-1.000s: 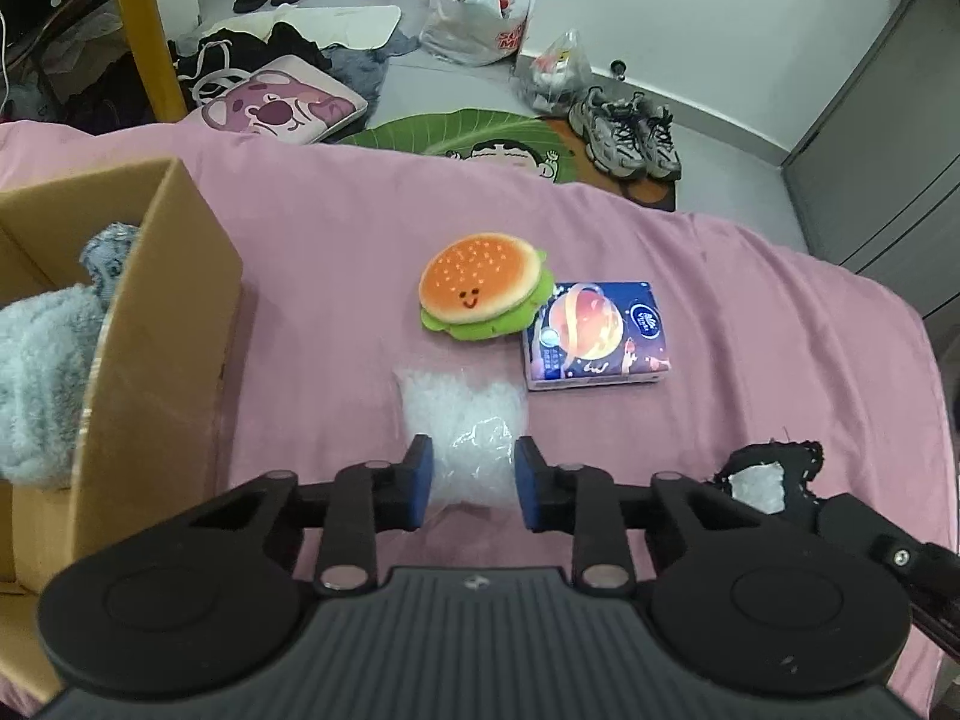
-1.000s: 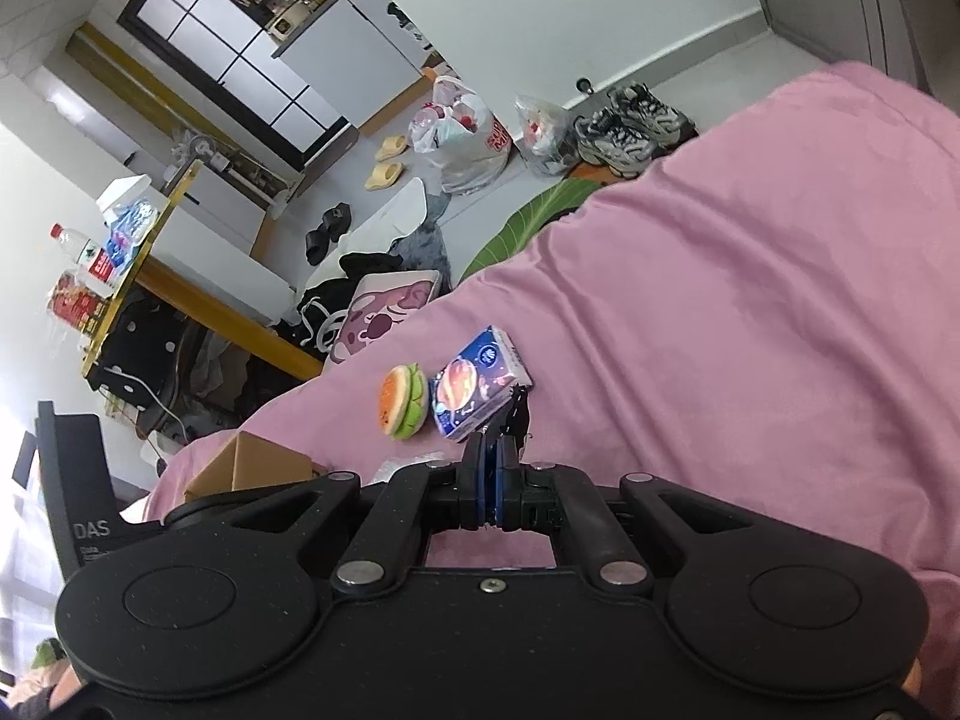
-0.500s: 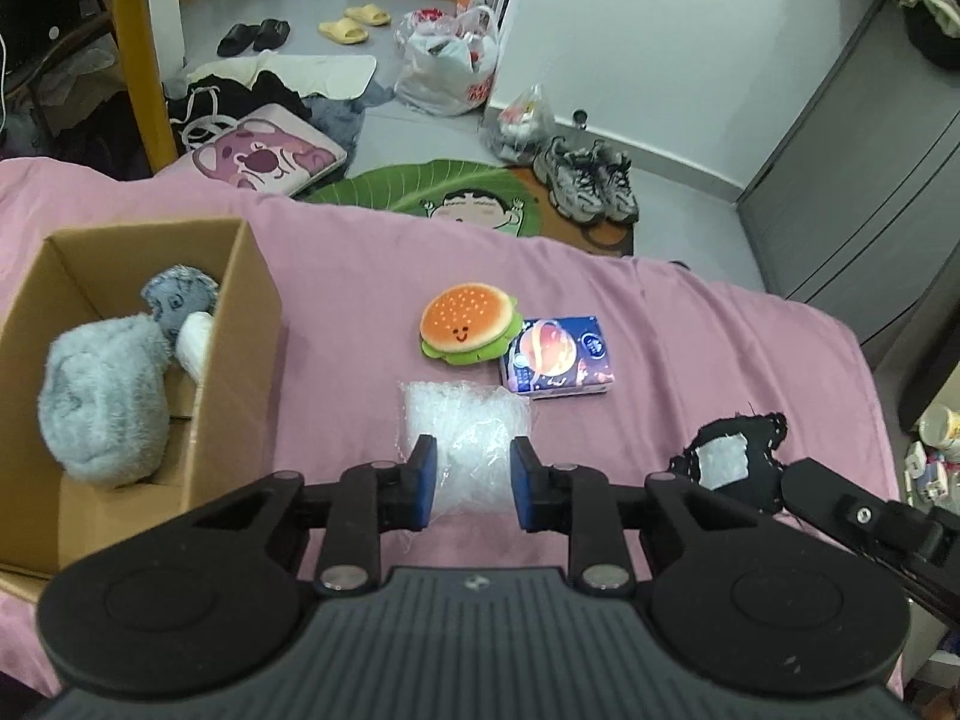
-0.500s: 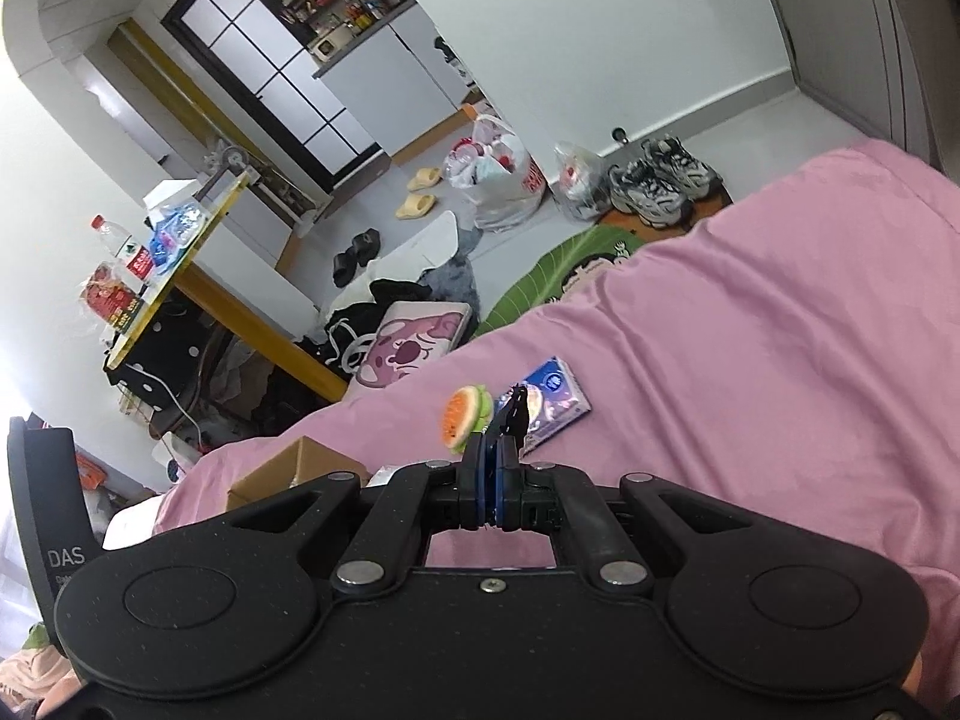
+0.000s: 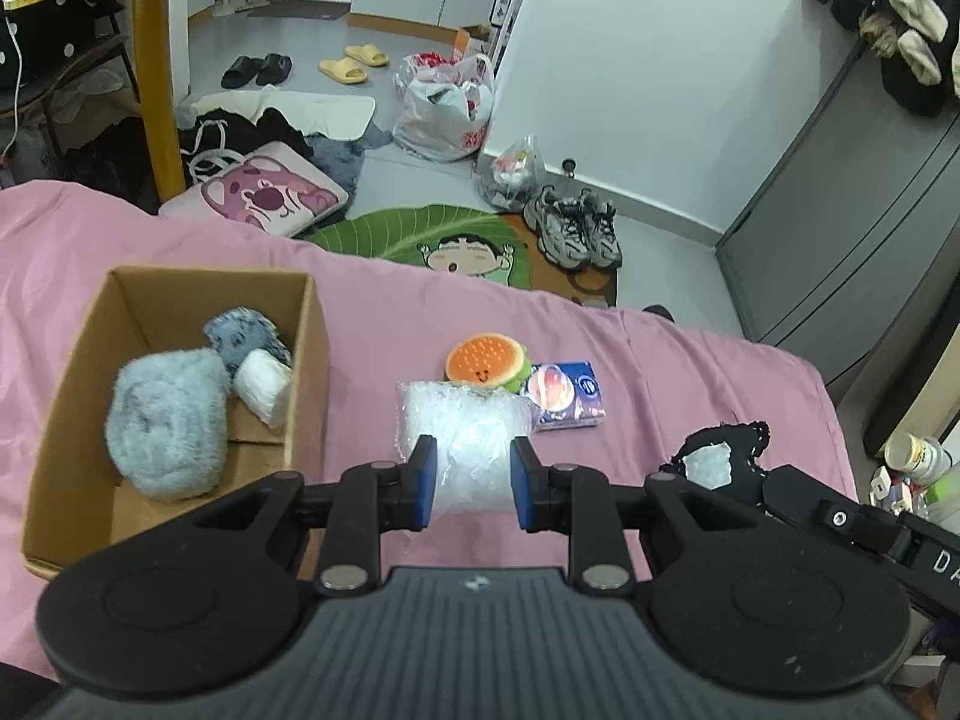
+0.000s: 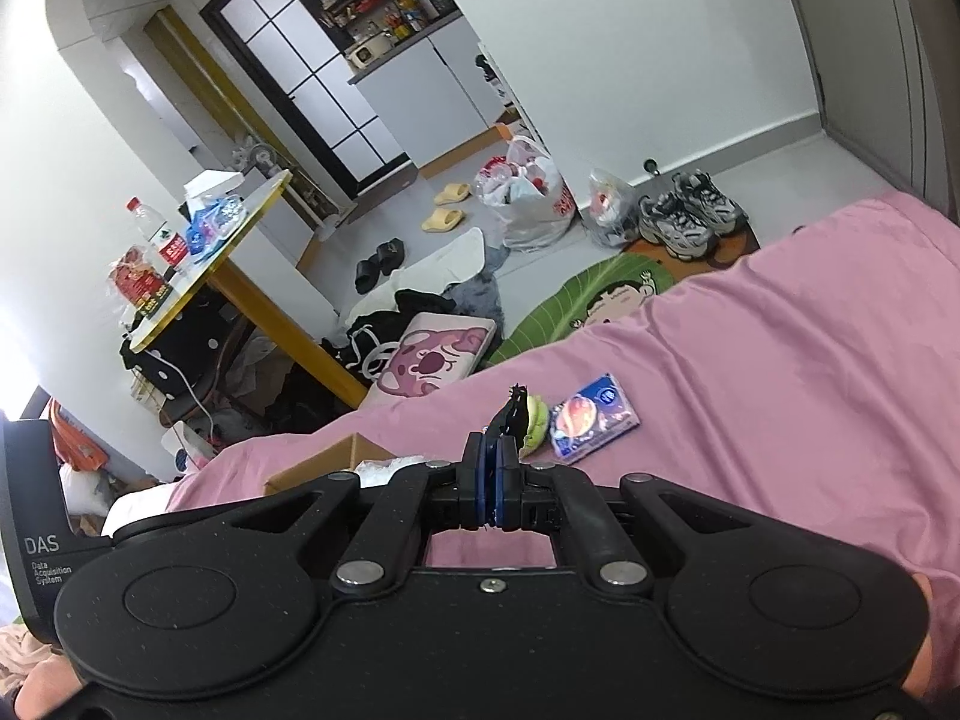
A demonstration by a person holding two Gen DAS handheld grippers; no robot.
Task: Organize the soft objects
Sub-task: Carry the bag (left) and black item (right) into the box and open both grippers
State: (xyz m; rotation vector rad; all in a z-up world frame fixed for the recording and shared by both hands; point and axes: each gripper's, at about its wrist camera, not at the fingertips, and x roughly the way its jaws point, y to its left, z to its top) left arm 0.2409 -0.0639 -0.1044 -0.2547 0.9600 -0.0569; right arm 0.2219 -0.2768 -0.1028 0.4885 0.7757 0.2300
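Both claws carry soft things above the pink bed.
Left claw pinches the bubble wrap; swing it left over the cardboard box, then release. Right claw is clamped tight on a black cloth.

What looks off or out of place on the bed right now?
The black fabric scrap in the right gripper is ragged, with a hole showing white through it. Otherwise, nothing is spilled; the burger plush and tissue pack lie loose outside the cardboard box.
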